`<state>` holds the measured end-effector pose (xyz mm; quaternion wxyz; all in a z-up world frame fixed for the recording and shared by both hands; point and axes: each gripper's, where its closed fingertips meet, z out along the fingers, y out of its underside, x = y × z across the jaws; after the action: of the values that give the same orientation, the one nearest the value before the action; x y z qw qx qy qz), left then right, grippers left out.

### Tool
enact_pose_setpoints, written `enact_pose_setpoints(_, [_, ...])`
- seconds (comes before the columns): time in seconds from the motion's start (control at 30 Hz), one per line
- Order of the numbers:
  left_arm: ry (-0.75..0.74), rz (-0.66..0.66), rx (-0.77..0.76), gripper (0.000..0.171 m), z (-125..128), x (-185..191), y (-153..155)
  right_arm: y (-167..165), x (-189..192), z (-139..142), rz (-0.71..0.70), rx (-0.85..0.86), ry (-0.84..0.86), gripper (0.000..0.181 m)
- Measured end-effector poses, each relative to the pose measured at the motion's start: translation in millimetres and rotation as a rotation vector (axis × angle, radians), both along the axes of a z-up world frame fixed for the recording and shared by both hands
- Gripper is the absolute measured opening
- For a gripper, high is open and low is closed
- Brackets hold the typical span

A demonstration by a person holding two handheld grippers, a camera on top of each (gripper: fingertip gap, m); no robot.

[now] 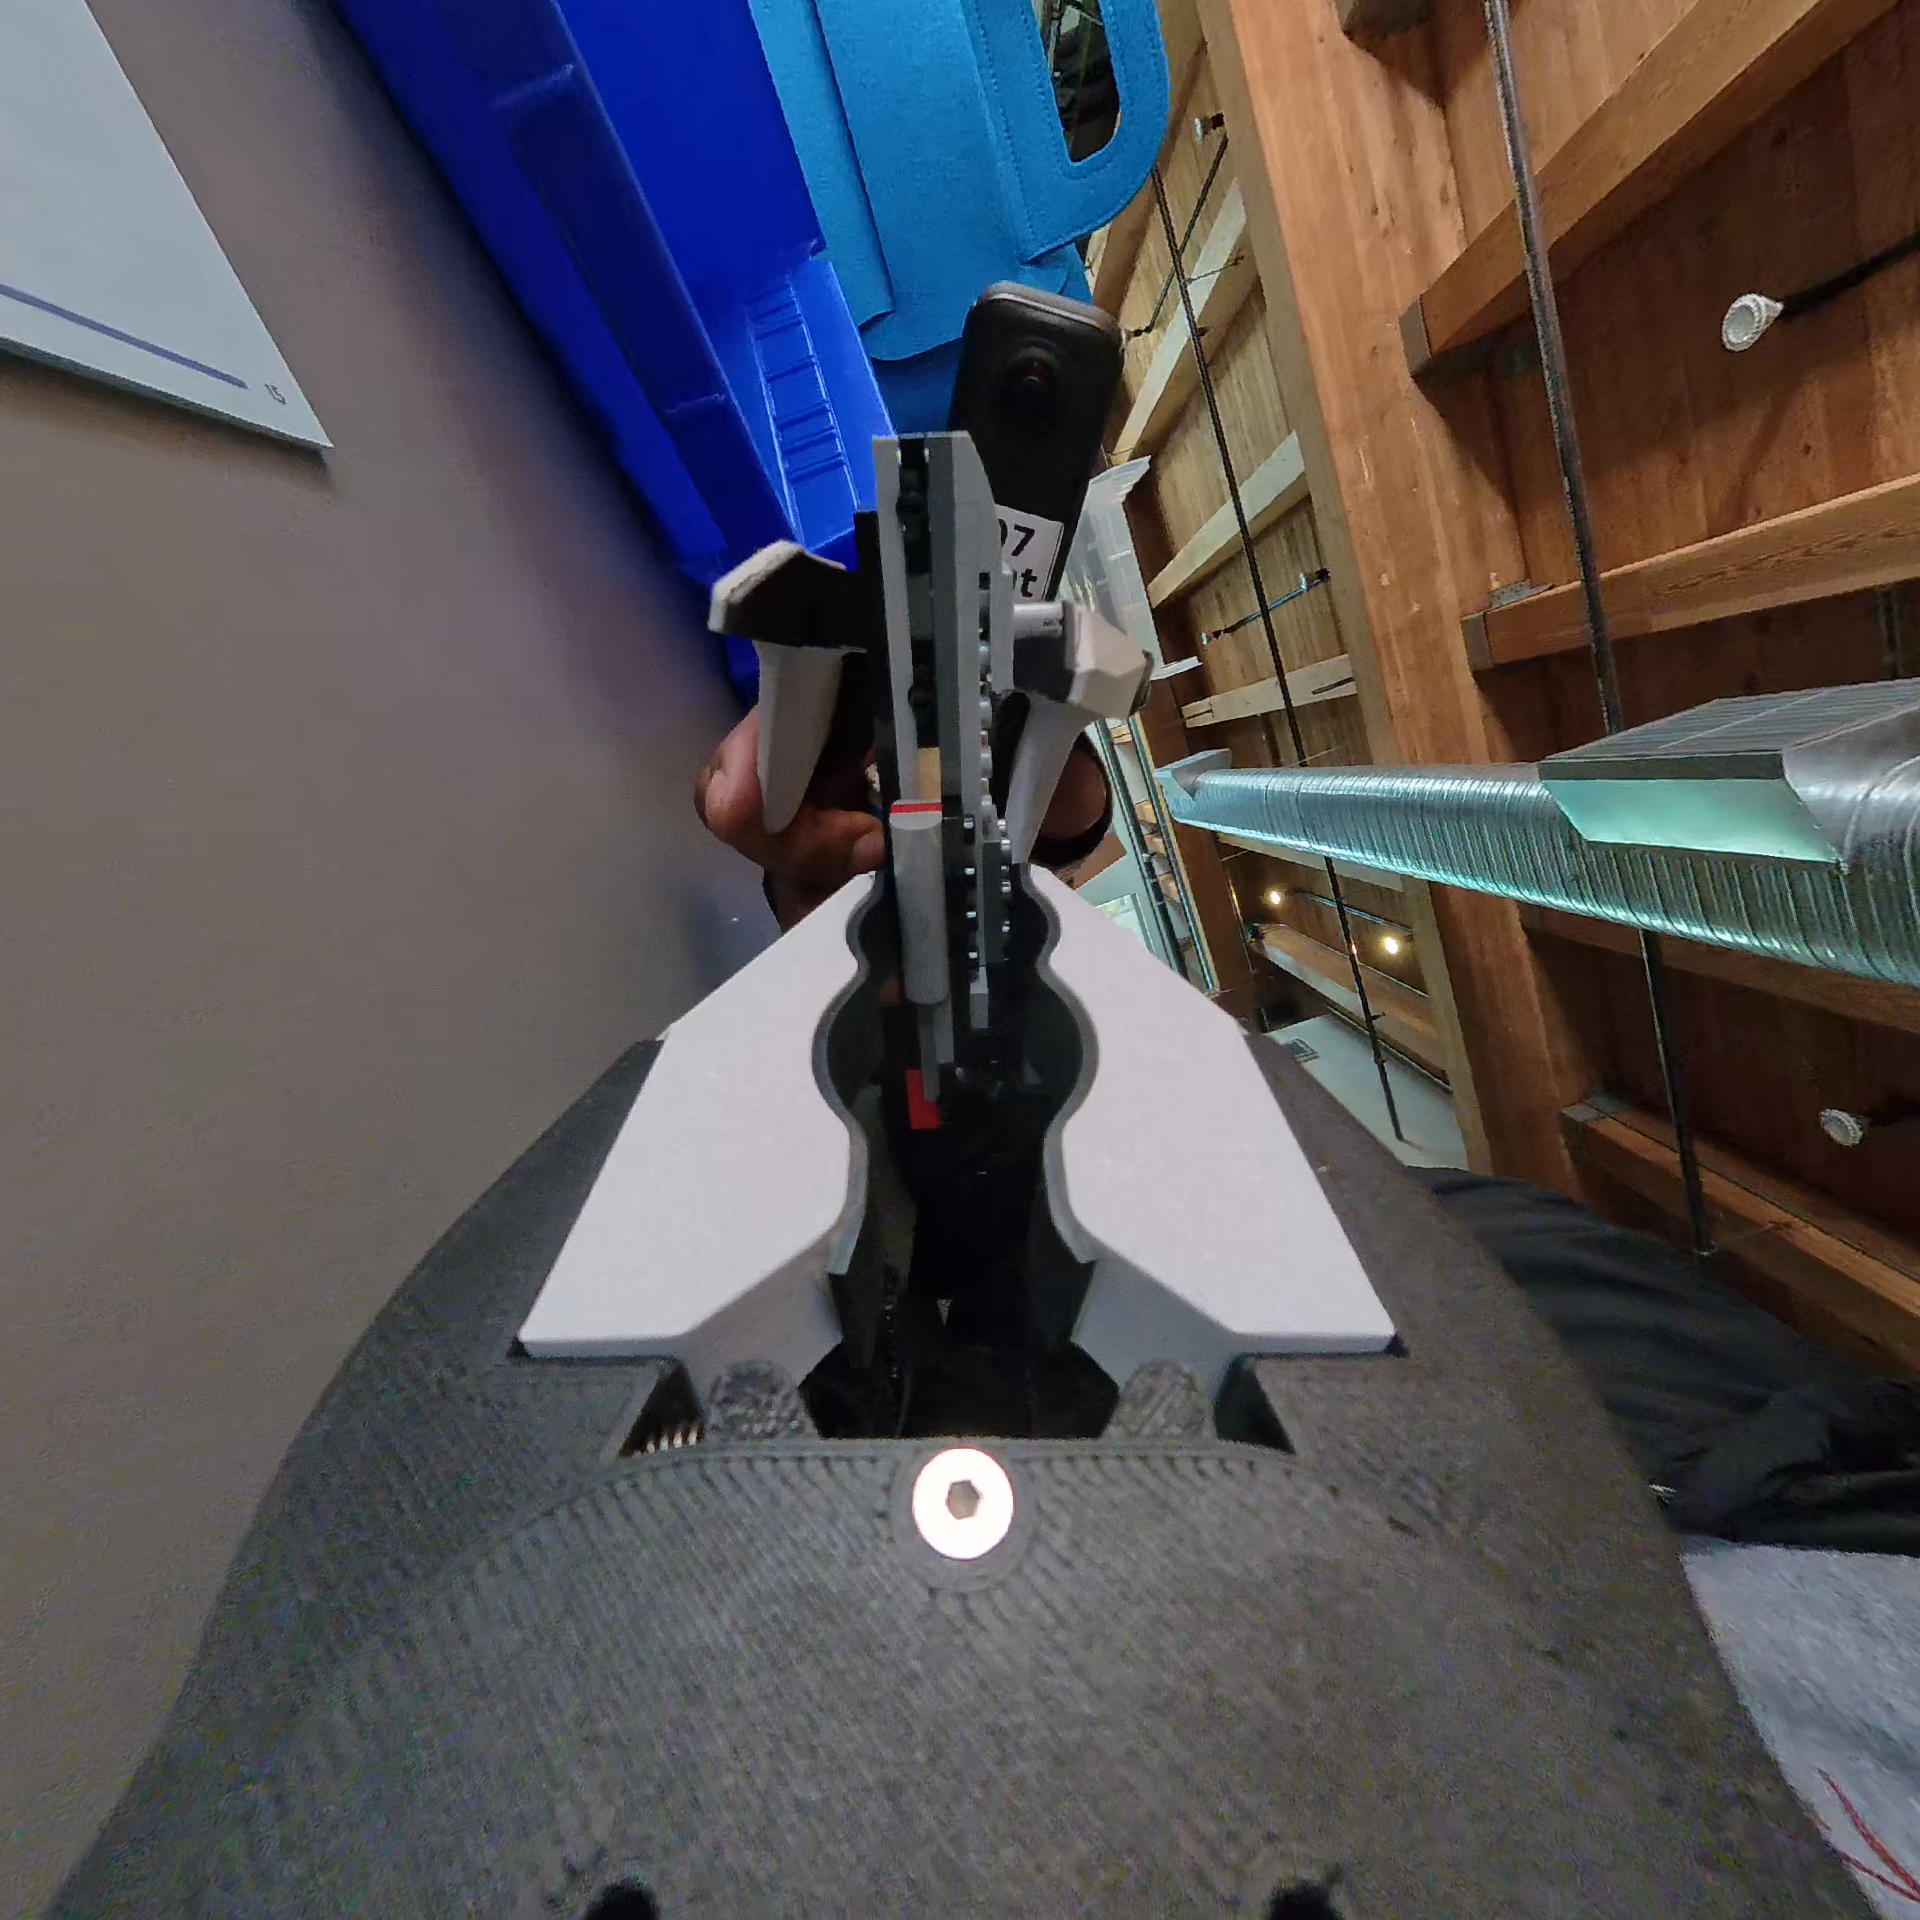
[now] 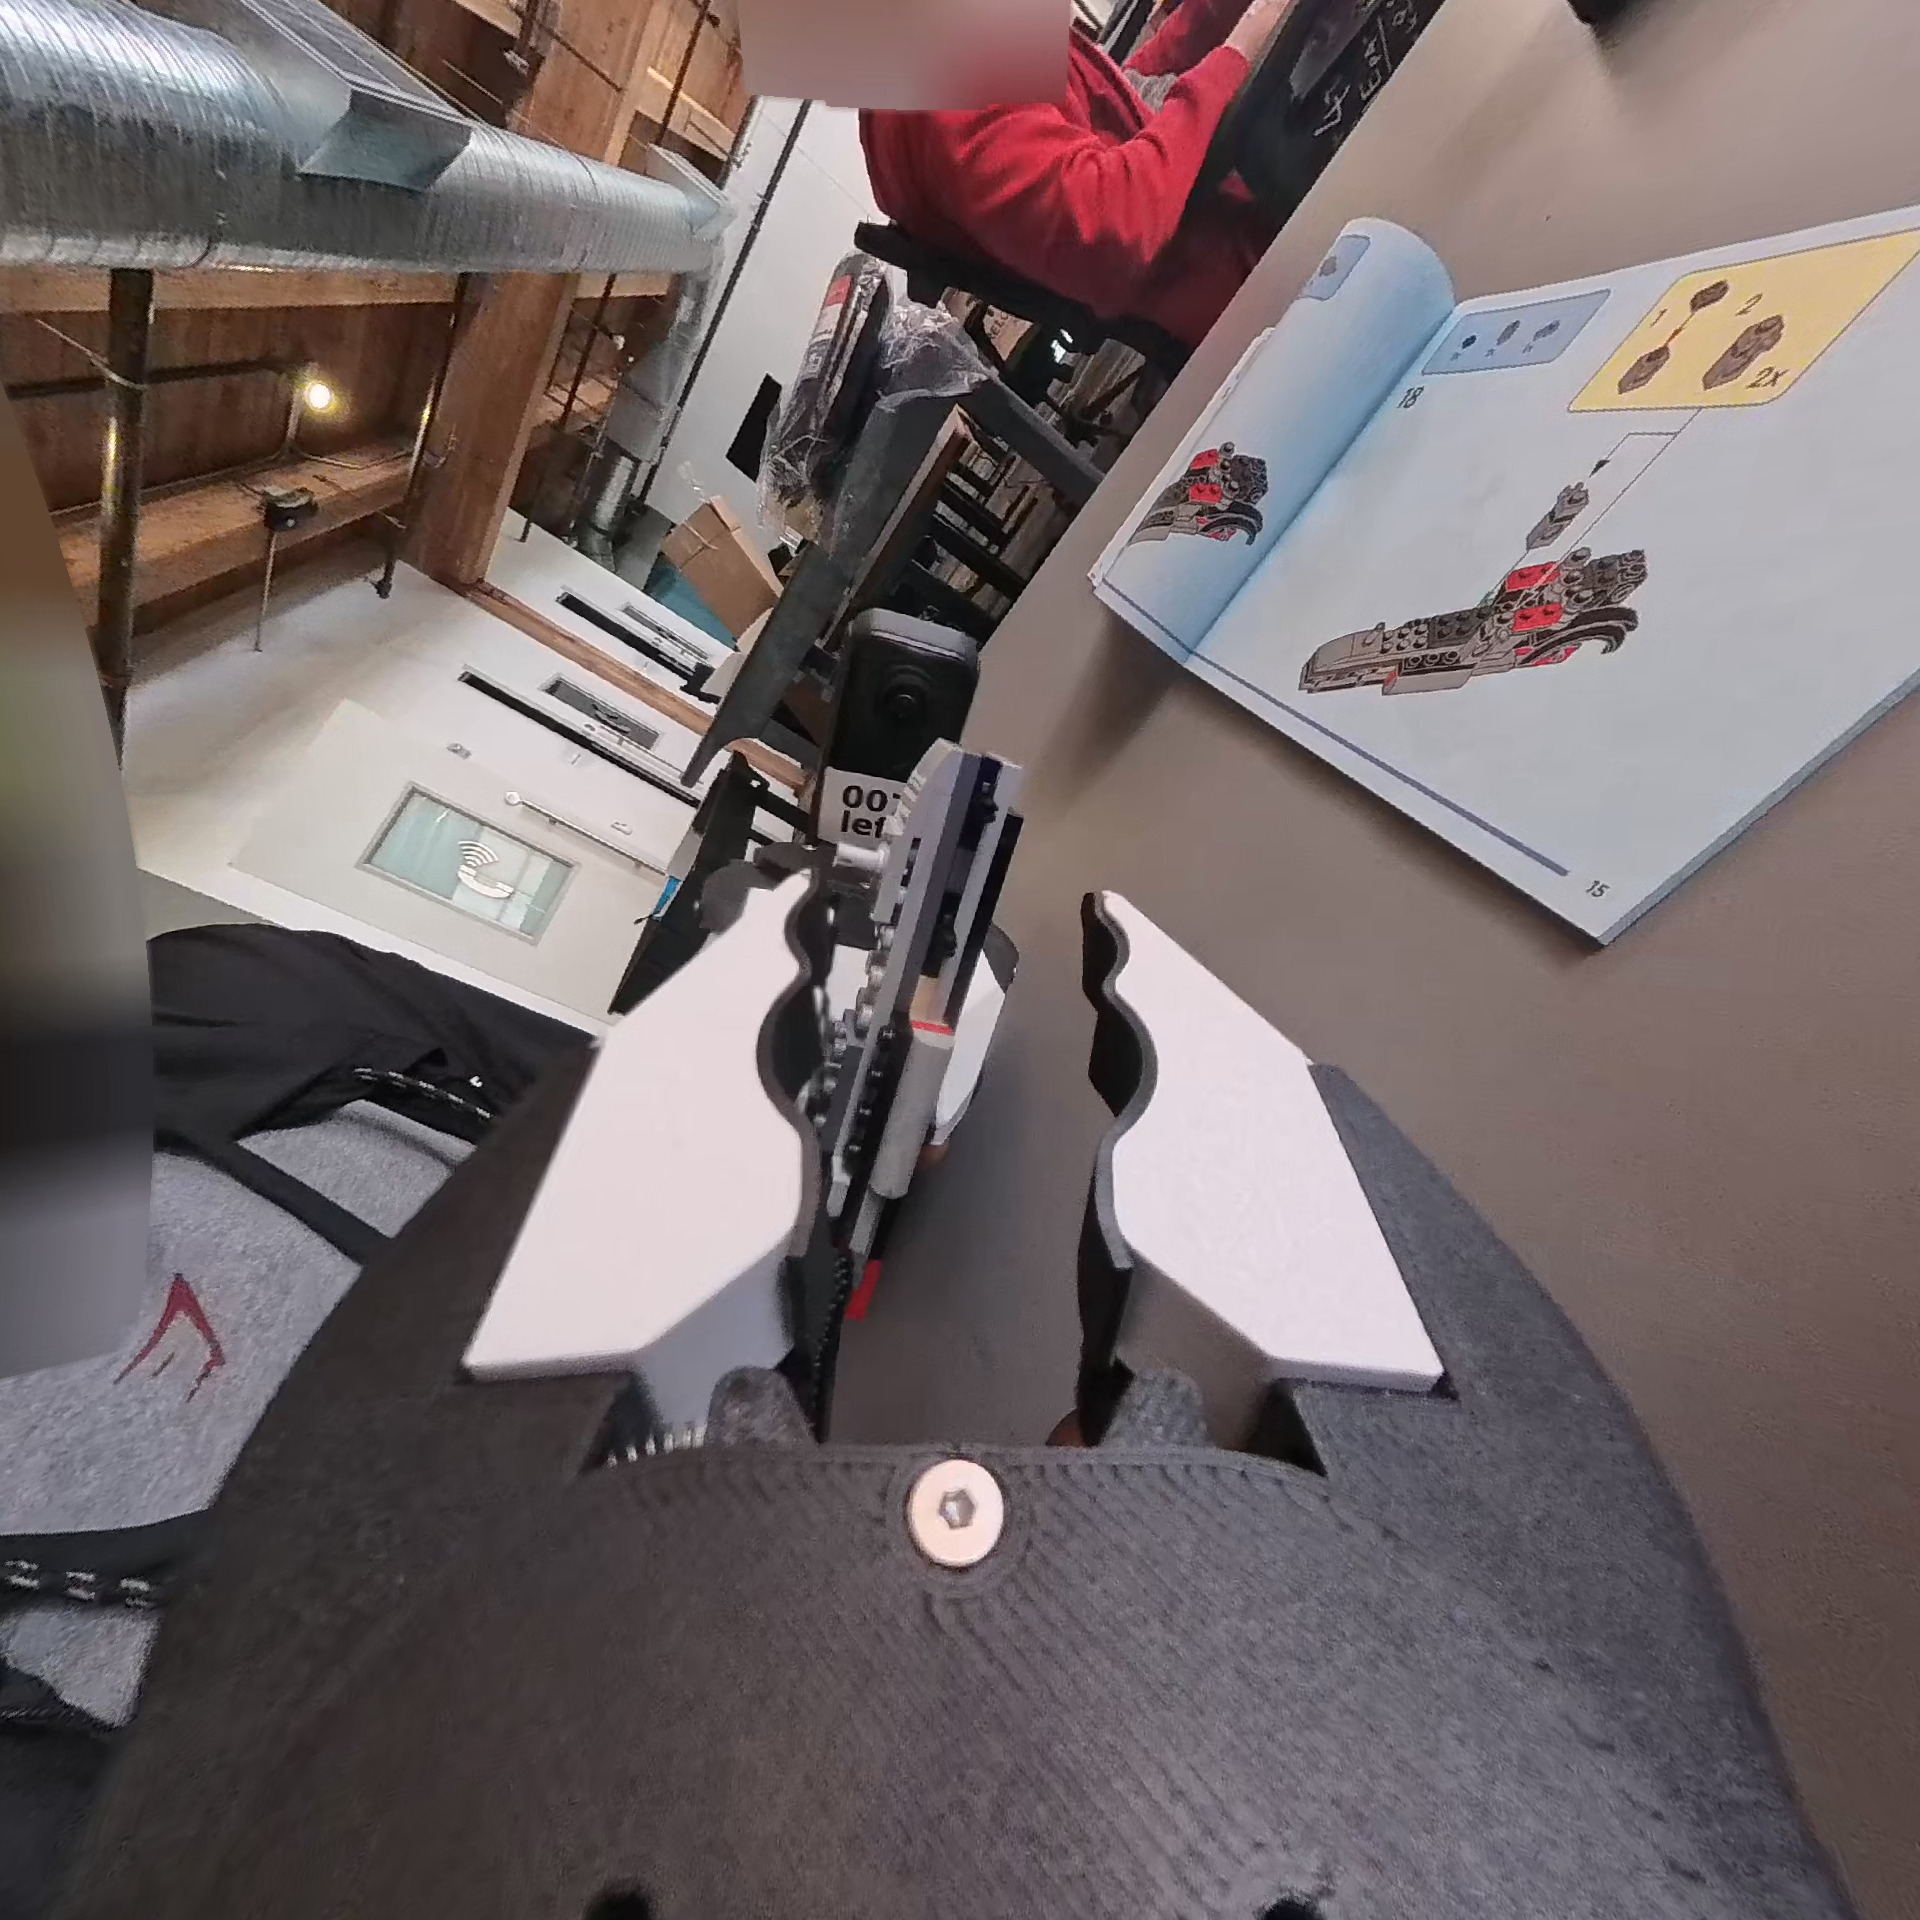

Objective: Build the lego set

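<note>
A long, flat grey and black lego model [image 1: 935, 644] with small red parts is held edge-on in the air. My left gripper [image 1: 951, 904] is shut on its near end. Beyond it in the left wrist view, the right gripper's fingers [image 1: 795, 717] stand apart on either side of the model's far end. In the right wrist view my right gripper [image 2: 945, 914] is open, with the model [image 2: 914, 997] between its jaws, close to the left one. A white finger [image 2: 971, 1049] of the left gripper shows behind the model.
An open instruction booklet [image 2: 1558, 540] lies on the brown table [image 2: 1455, 1195]; it also shows in the left wrist view [image 1: 125, 260]. A blue bin [image 1: 623, 260] stands behind. A person in a red sleeve [image 2: 1039, 208] sits farther off. A metal duct [image 1: 1558, 831] runs overhead. There is about 5 centimetres between the tips of the two grippers.
</note>
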<state>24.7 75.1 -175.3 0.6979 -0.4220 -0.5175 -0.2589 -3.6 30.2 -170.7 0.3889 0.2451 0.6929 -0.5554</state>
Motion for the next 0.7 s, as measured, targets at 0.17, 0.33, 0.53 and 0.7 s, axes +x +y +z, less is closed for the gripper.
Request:
enact_pose_setpoints(0.17, [0.008, 0.0, -0.016, 0.021, -0.4, 0.4, 1.3, -0.4, 1.7, -0.1, 0.006, -0.003, 0.008, 0.041])
enact_pose_setpoints(0.33, [0.029, 0.008, -0.04, 0.021, 0.1, 0.0, 1.1, -0.1, 3.1, 3.2, 0.008, -0.024, 0.023, 0.025])
enact_pose_setpoints(0.53, [0.059, 0.019, -0.063, 0.022, 1.7, -0.5, 0.2, -1.5, 4.1, 5.8, -0.001, -0.046, 0.04, 0.023])
enact_pose_setpoints(0.7, [0.075, 0.02, -0.063, 0.022, 3.8, -0.2, -0.3, -2.5, 4.8, 8.4, -0.004, -0.063, 0.044, 0.022])
